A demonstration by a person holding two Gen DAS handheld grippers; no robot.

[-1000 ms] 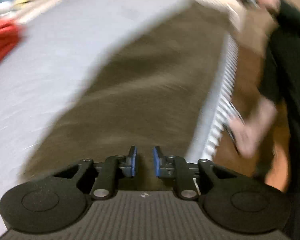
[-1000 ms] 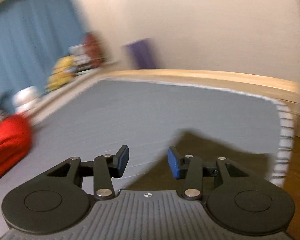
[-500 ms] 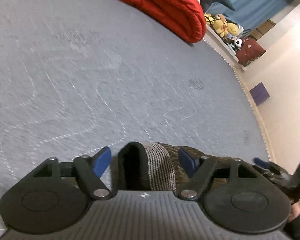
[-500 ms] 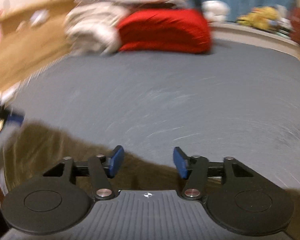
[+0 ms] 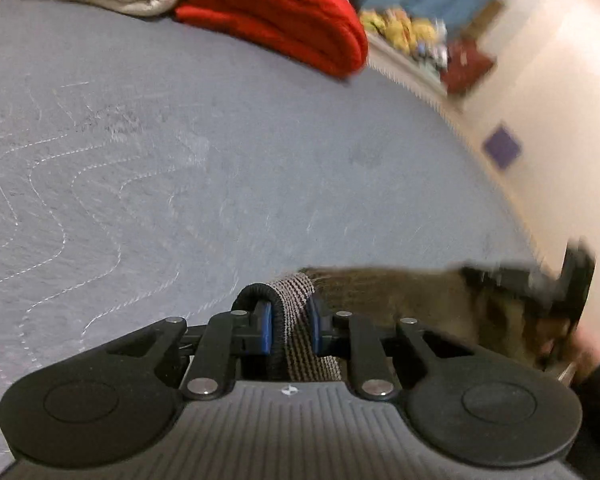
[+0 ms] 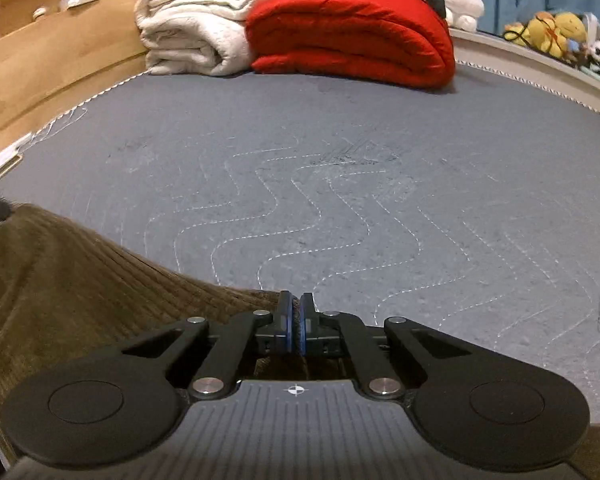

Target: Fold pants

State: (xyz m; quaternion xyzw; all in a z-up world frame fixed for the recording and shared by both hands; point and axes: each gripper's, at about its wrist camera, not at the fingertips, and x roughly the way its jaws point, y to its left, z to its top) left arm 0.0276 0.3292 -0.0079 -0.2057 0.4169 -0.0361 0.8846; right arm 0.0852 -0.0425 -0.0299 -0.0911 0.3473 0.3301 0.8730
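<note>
Both grips are just taken for the first fold. The left hand-held gripper [image 5: 287,330] has just closed and pinches the striped elastic waistband [image 5: 296,300] of the brown corduroy pants [image 6: 60,280], lying at the near edge of the grey quilted bed [image 6: 340,168]. The right hand-held gripper [image 6: 296,326] has closed too, squeezing corduroy edge. Half a second ago both were spread. Next: lift together, evenly.

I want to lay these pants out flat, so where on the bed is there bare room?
The grey quilted bed cover is bare across its middle, between the brown pants at the near edge and the stack at the far end. It is crowded there: a folded red blanket beside a folded white blanket, with plush toys on the ledge behind.
</note>
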